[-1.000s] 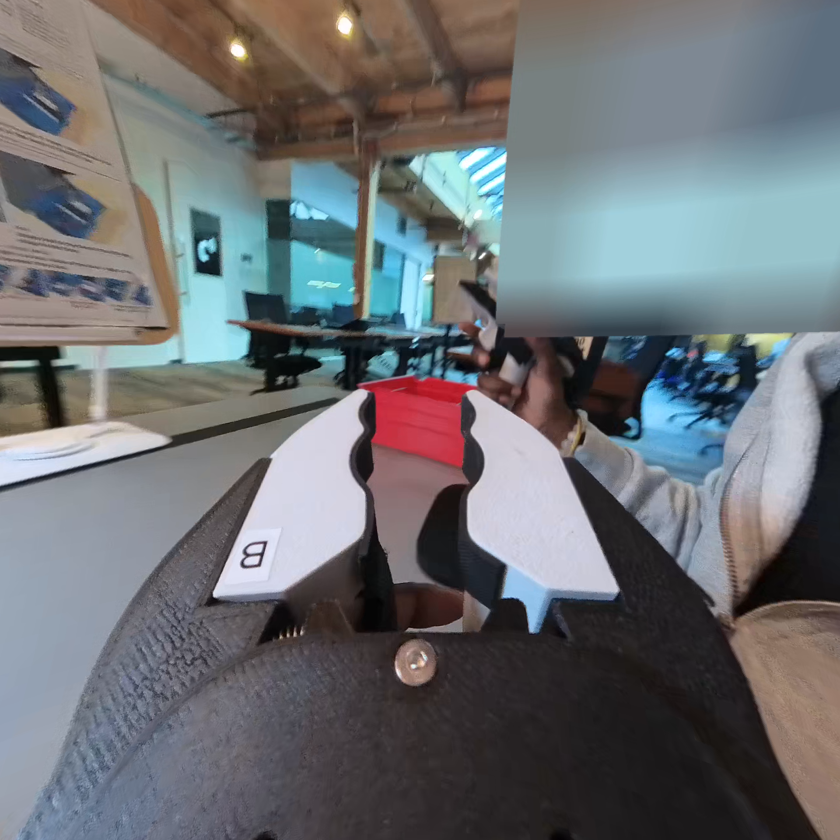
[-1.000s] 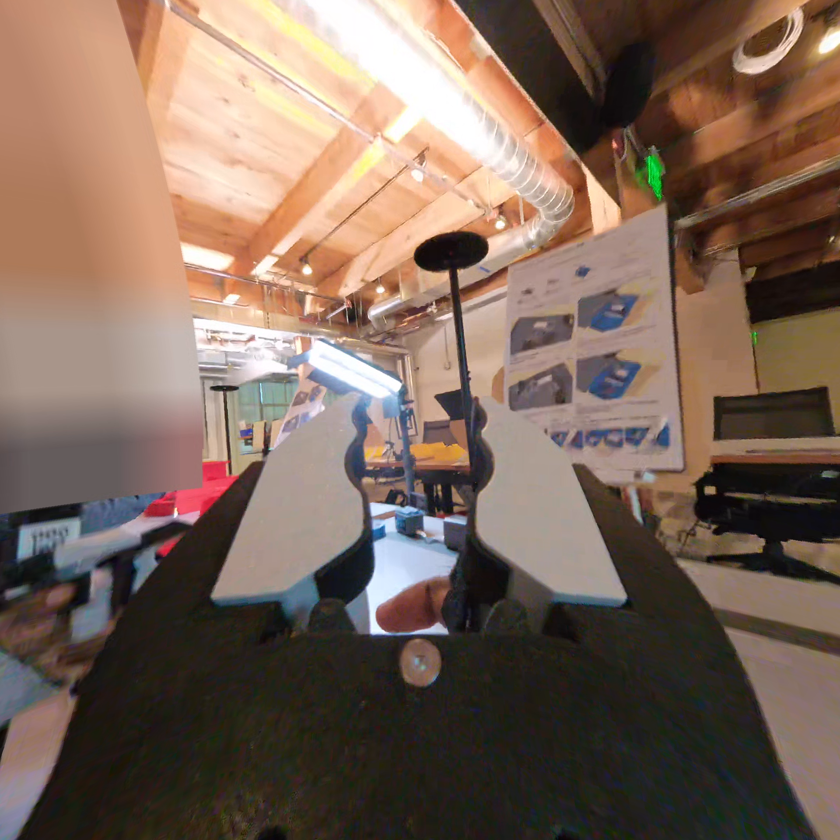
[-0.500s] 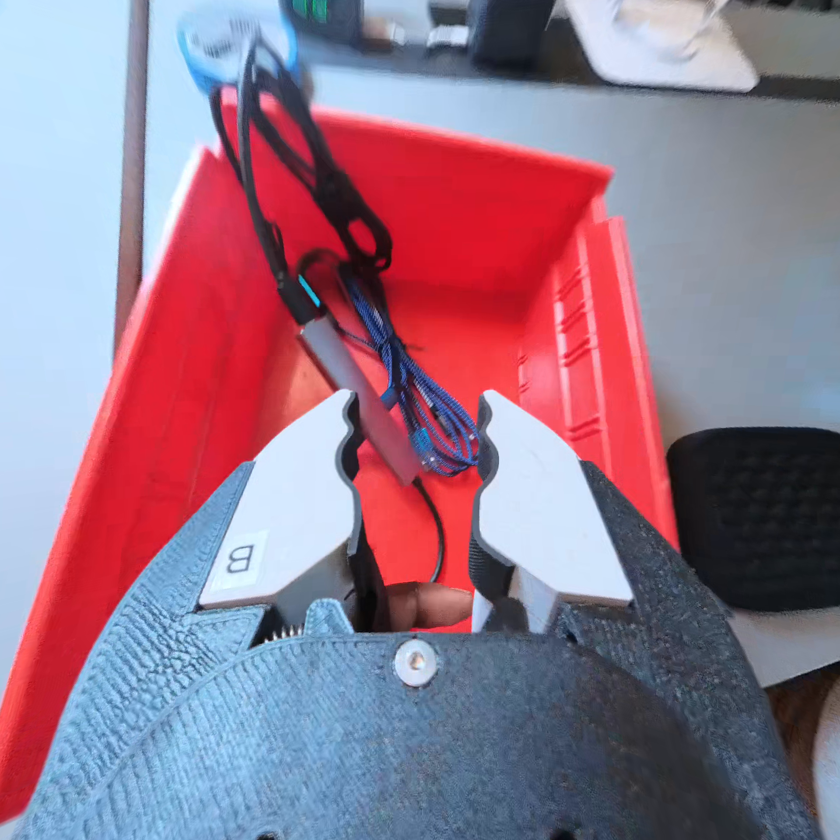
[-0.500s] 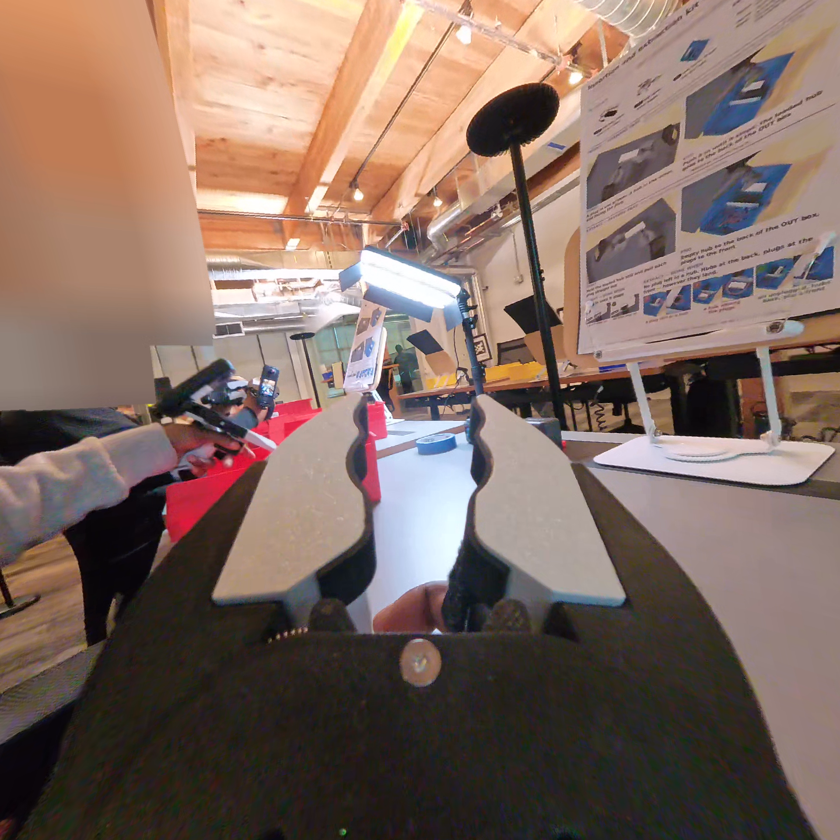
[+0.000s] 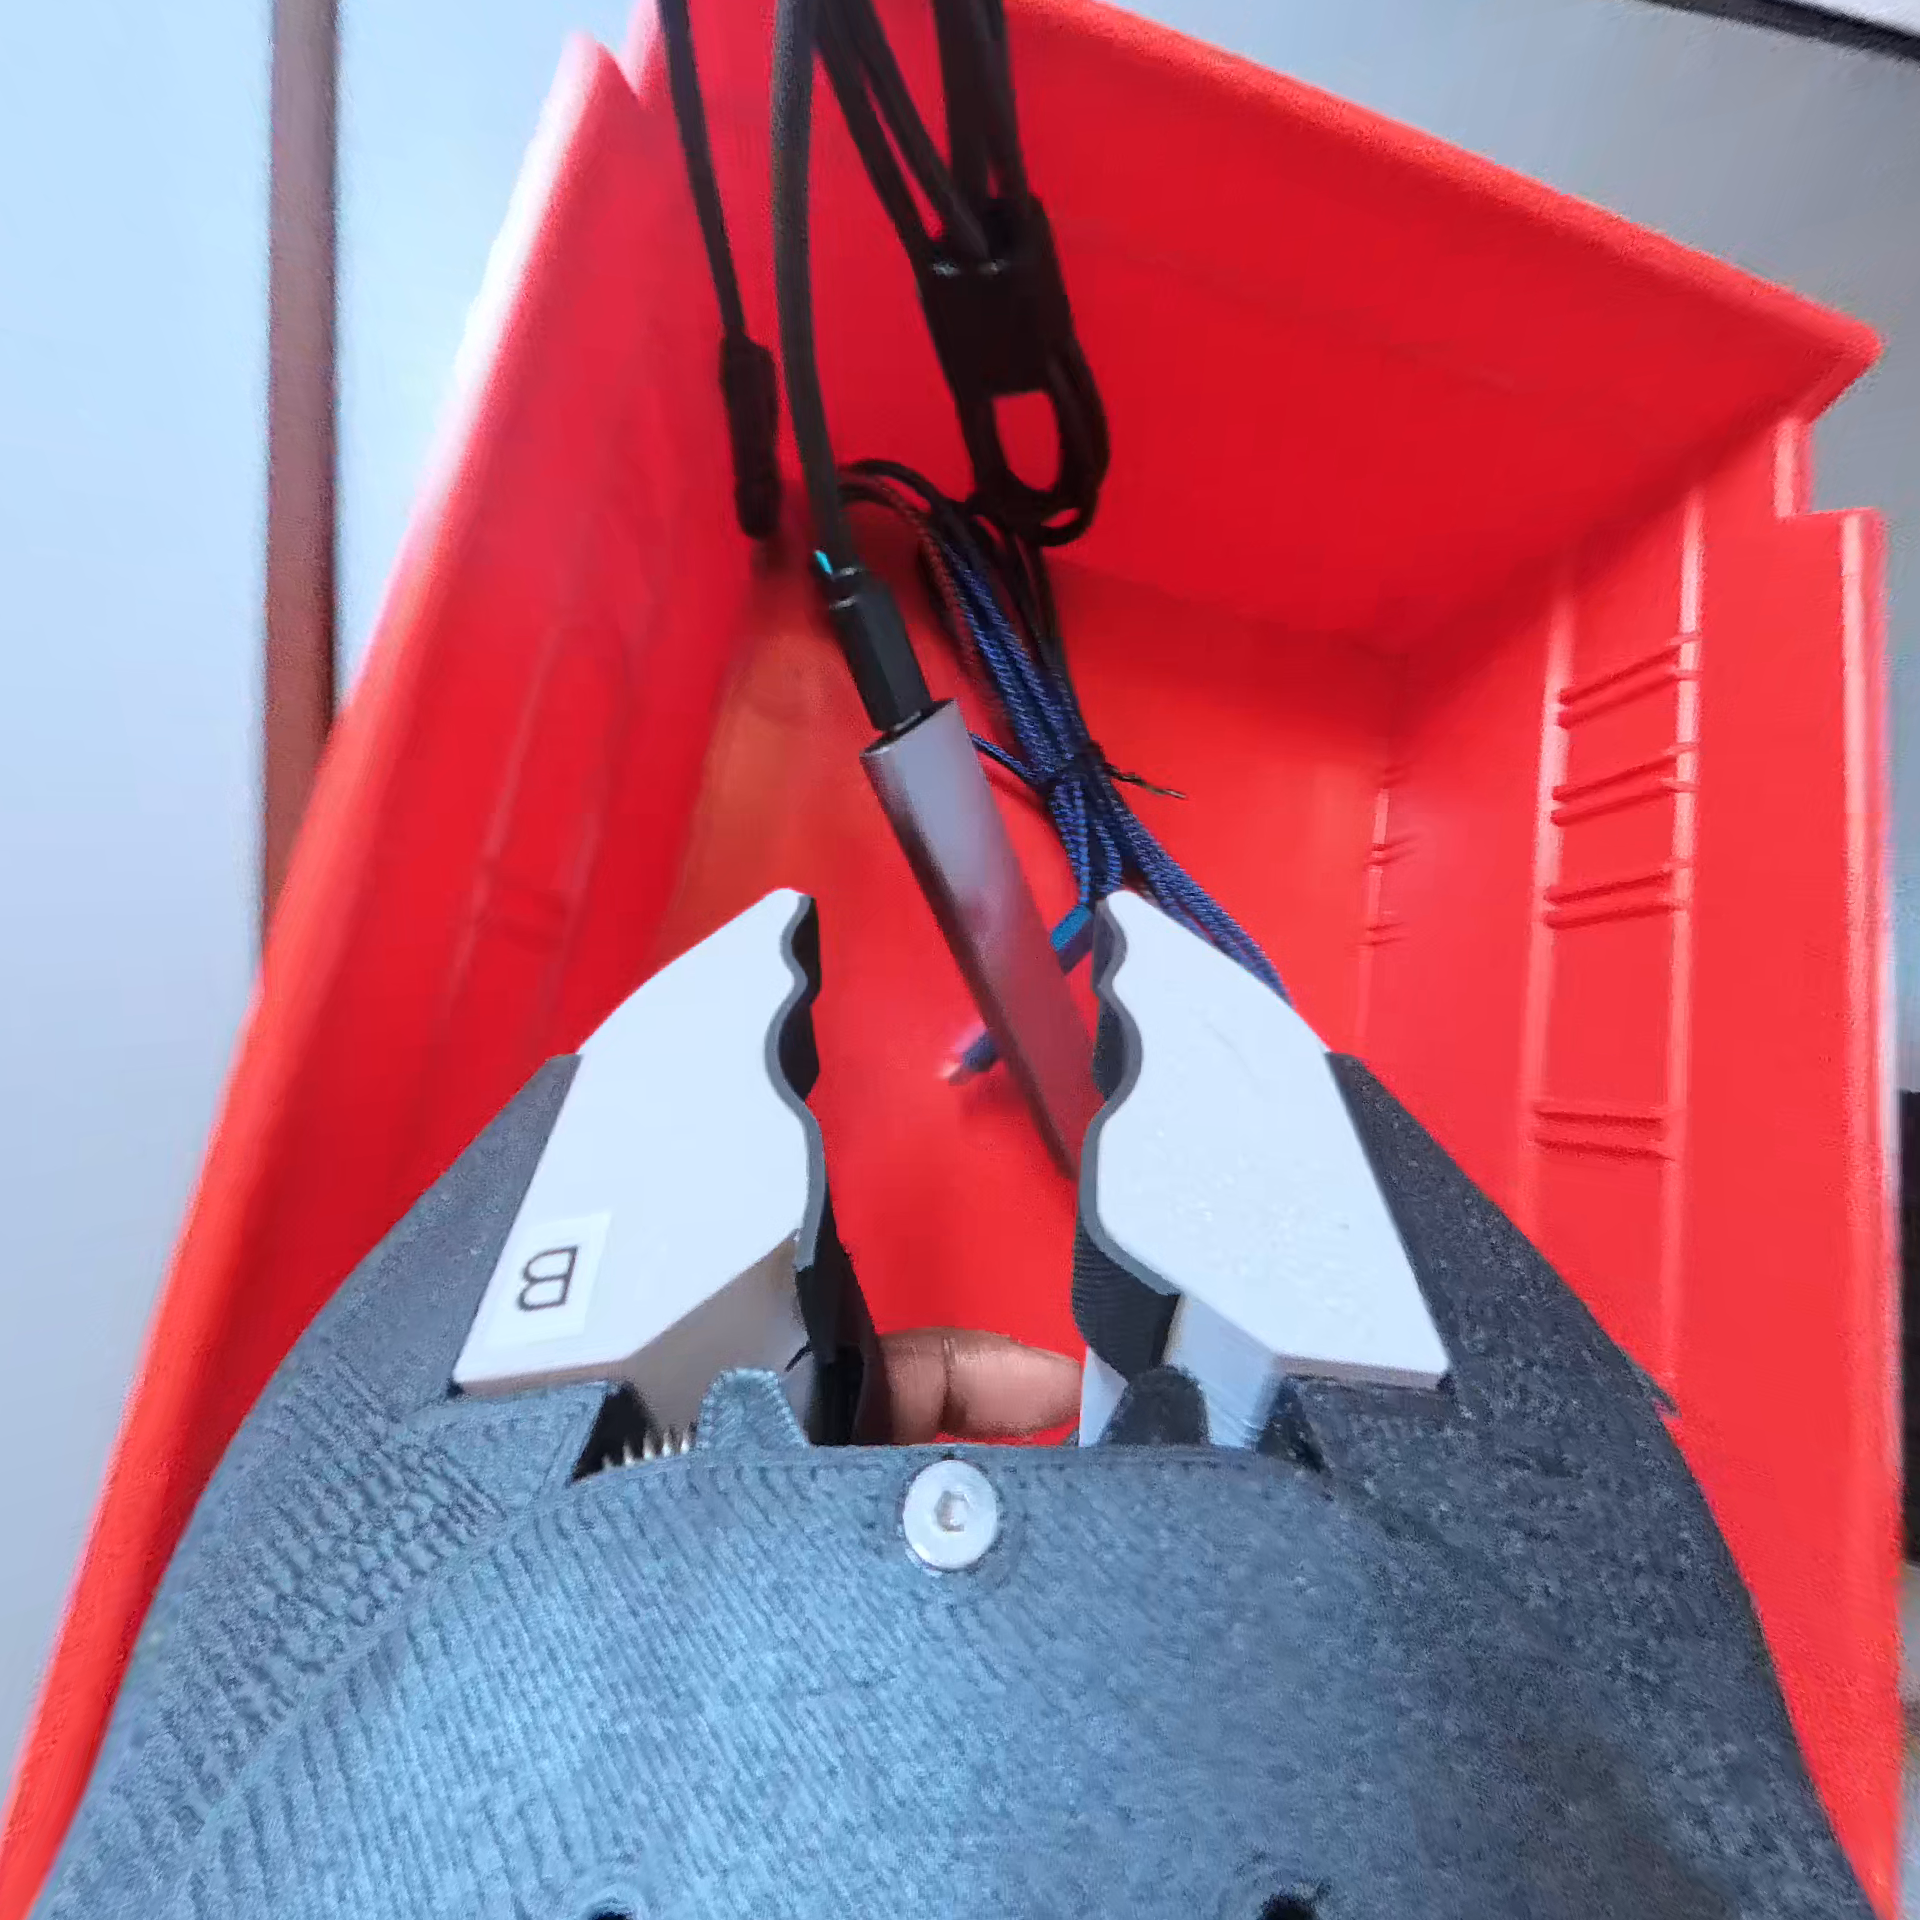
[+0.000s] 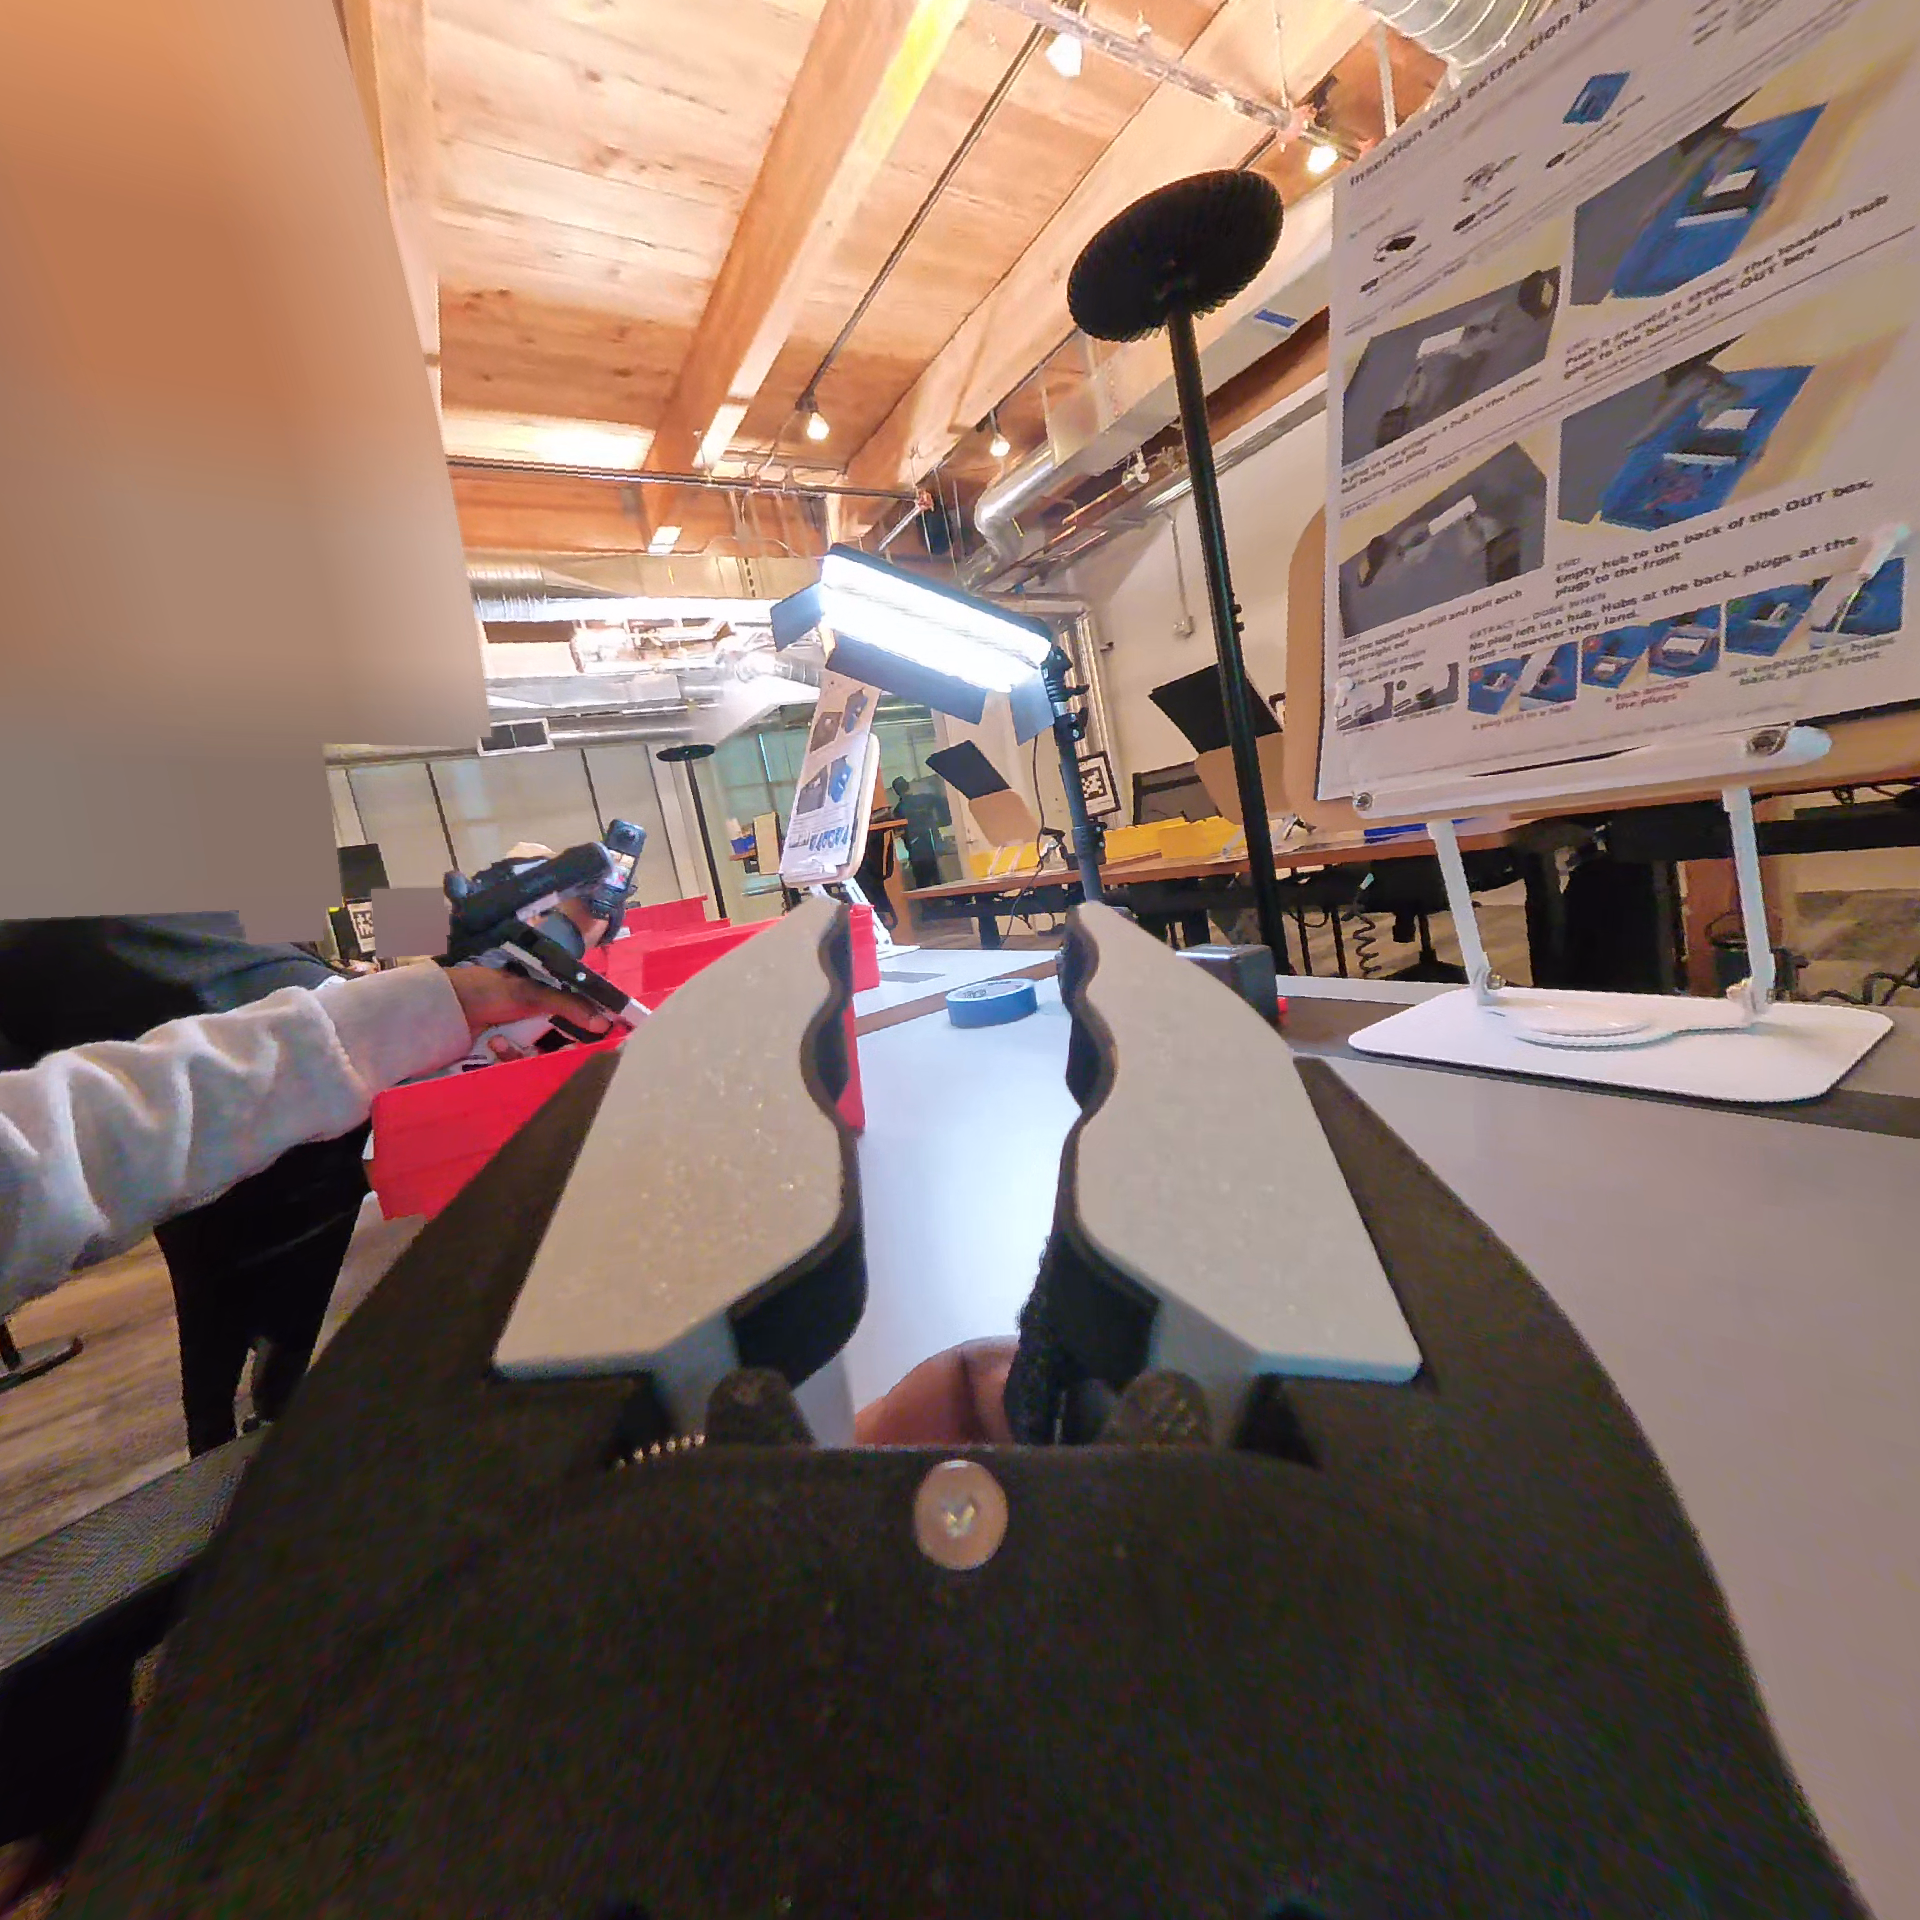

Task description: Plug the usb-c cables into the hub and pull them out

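In the left wrist view a slim grey hub (image 5: 971,899) lies in a red bin (image 5: 1299,436), with a black plug (image 5: 873,649) in its far end. Black cables (image 5: 997,270) and blue braided cables (image 5: 1049,748) lie beside it. My left gripper (image 5: 951,935) is open inside the bin, its tips on either side of the hub's near end. My right gripper (image 6: 951,940) is open and empty, held level above a grey table (image 6: 1621,1247). The left gripper (image 6: 540,935) also shows far left in the right wrist view, over the red bin (image 6: 468,1122).
A blue tape roll (image 6: 992,1003), a black lamp pole (image 6: 1216,582) and a white stand (image 6: 1621,1039) bearing a poster (image 6: 1621,416) stand at the table's far side. More red bins (image 6: 686,925) sit beyond. A white-sleeved arm (image 6: 197,1112) reaches in from the left.
The left gripper swung from level down into the red bin and has moved in close over the hub, jaws a little wider. The right gripper tilted down from the ceiling to table level.
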`<state>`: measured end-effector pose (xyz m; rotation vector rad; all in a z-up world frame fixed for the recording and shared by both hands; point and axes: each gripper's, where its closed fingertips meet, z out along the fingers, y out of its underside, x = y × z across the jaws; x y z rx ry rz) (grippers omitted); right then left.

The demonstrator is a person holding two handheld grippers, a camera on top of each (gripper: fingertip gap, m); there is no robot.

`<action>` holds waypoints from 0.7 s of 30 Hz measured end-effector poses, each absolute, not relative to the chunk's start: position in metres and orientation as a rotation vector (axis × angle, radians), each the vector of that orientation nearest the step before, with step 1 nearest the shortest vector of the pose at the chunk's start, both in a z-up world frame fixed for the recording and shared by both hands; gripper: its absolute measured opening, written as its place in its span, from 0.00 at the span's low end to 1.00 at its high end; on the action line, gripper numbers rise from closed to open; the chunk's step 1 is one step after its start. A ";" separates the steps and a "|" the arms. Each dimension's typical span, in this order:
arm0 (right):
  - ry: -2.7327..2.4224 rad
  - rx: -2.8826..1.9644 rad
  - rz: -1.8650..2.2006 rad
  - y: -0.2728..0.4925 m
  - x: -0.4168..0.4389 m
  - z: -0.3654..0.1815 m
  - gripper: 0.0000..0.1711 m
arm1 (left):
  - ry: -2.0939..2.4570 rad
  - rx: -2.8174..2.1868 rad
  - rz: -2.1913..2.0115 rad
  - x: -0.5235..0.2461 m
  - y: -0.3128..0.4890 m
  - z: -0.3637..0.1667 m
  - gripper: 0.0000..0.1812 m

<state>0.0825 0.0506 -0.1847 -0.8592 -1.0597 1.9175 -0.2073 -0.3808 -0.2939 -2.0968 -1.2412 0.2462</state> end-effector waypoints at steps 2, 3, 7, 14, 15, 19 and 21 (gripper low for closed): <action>-1.049 -0.868 1.930 0.052 0.083 -0.185 0.22 | -1.214 -2.106 0.297 -0.208 -0.380 -0.291 0.31; -1.043 -0.872 1.939 0.053 0.083 -0.184 0.22 | -1.205 -2.102 0.245 -0.206 -0.374 -0.293 0.32; -1.034 -0.877 1.950 0.056 0.084 -0.182 0.22 | -1.217 -2.125 0.001 -0.201 -0.353 -0.314 0.34; -1.025 -0.884 1.922 0.060 0.083 -0.182 0.21 | -1.218 -2.024 0.026 -0.212 -0.347 -0.317 0.10; -1.022 -0.885 1.923 0.060 0.084 -0.181 0.21 | -1.187 -1.996 0.042 -0.211 -0.346 -0.309 0.08; -1.008 -0.895 1.917 0.063 0.084 -0.181 0.21 | -1.054 -1.920 0.152 -0.203 -0.341 -0.265 0.05; -1.001 -0.890 1.916 0.063 0.085 -0.180 0.20 | -0.978 -1.933 0.265 -0.198 -0.338 -0.240 0.05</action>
